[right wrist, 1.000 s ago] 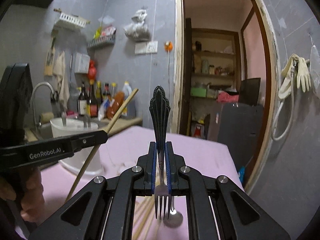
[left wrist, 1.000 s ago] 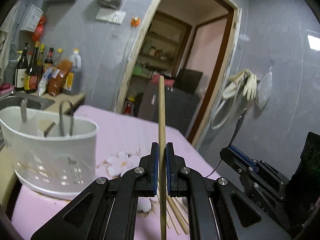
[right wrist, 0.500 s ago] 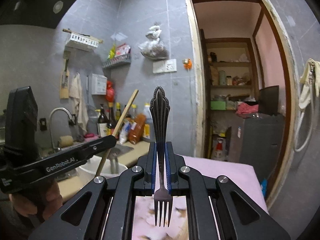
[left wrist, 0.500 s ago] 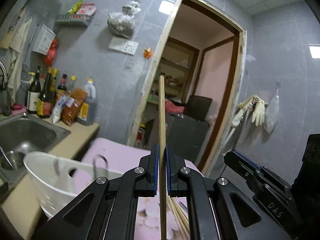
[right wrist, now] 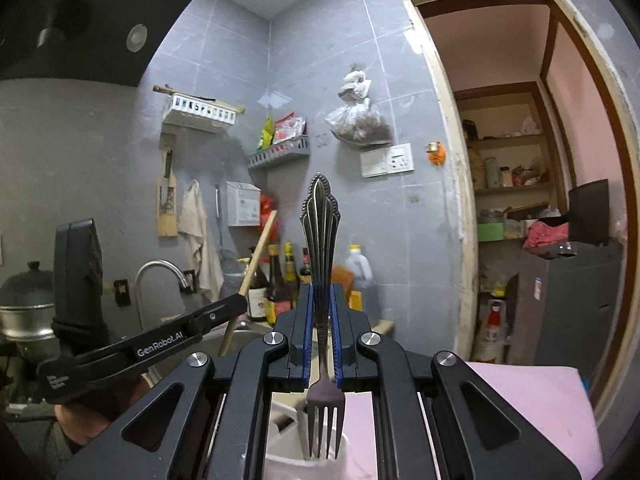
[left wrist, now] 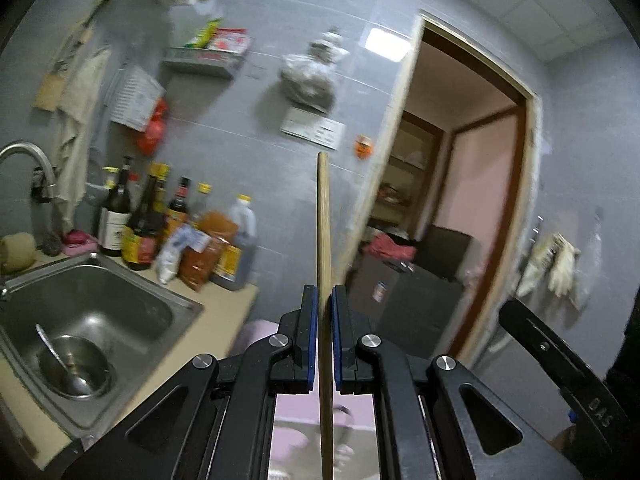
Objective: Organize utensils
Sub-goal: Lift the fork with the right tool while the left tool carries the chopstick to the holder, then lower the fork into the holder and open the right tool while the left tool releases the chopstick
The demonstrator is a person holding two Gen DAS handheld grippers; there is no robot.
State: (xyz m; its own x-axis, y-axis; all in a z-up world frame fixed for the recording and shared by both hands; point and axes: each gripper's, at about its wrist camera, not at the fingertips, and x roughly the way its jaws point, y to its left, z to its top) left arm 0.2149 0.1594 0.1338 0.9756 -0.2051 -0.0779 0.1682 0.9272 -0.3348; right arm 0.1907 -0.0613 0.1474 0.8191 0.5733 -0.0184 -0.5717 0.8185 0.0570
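Observation:
My left gripper [left wrist: 324,300] is shut on a wooden chopstick [left wrist: 323,220] that stands upright between the blue pads and hangs down past them. In the right wrist view my right gripper [right wrist: 321,300] is shut on a metal fork [right wrist: 320,232], ornate handle up, tines [right wrist: 325,432] pointing down over the white utensil holder [right wrist: 288,456] on the pink table [right wrist: 528,404]. The left gripper [right wrist: 236,304] shows there at the left, holding the tilted chopstick [right wrist: 260,248]. The right gripper's body [left wrist: 560,360] shows at the right edge of the left wrist view. The holder's inside is mostly hidden.
A steel sink [left wrist: 100,304] with a bowl and spoon [left wrist: 72,364] lies at the left, a tap [right wrist: 160,272] over it. Several sauce bottles [left wrist: 160,224] line the counter by the grey tiled wall. An open doorway [right wrist: 520,200] and a dark cabinet [right wrist: 568,300] stand to the right.
Both grippers have risen and swung left with their utensils. The white holder dropped beneath the grippers, and the sink and bottles came into the left wrist view.

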